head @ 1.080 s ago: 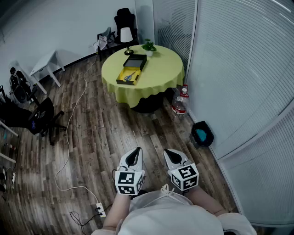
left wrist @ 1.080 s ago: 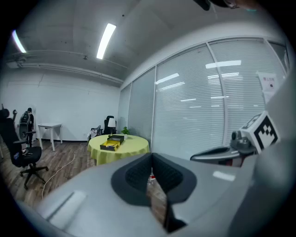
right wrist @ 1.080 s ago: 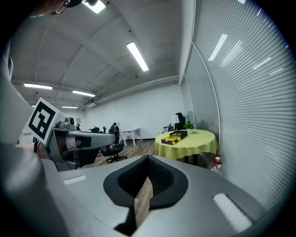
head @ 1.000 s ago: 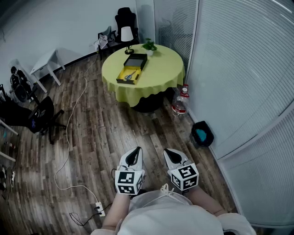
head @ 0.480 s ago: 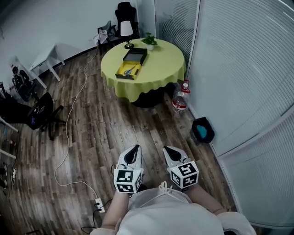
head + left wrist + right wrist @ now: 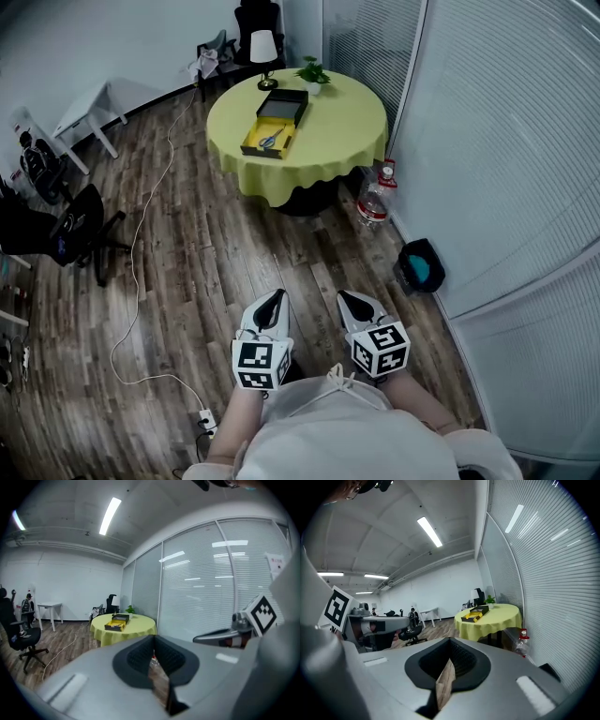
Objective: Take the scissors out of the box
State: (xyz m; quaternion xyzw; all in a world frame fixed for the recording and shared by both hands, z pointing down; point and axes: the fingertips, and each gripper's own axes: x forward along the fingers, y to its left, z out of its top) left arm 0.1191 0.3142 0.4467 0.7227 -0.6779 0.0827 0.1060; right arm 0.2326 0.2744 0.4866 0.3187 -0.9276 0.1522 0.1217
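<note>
Far ahead, a black box (image 6: pixel 273 126) with a yellow lining lies open on a round table with a yellow cloth (image 6: pixel 328 141). The scissors (image 6: pixel 270 140) show as a small blue-grey shape inside it. The box (image 6: pixel 117 622) also shows small in the left gripper view, and the box (image 6: pixel 476 613) likewise in the right gripper view. My left gripper (image 6: pixel 275 297) and right gripper (image 6: pixel 349 299) are held side by side over the wooden floor, well short of the table, pointing toward it. Both are shut and hold nothing.
A lamp (image 6: pixel 263 49) and a potted plant (image 6: pixel 314 73) stand at the table's far edge. A large water bottle (image 6: pixel 375 201) and a dark bin (image 6: pixel 420 265) sit by the glass wall on the right. A cable (image 6: pixel 141 272), office chair (image 6: pixel 70 230) and white table (image 6: pixel 84 112) are to the left.
The whole view has moved forward toward the table, and the table now sits a little more to the right. Both grippers travelled along, side by side, jaws unchanged.
</note>
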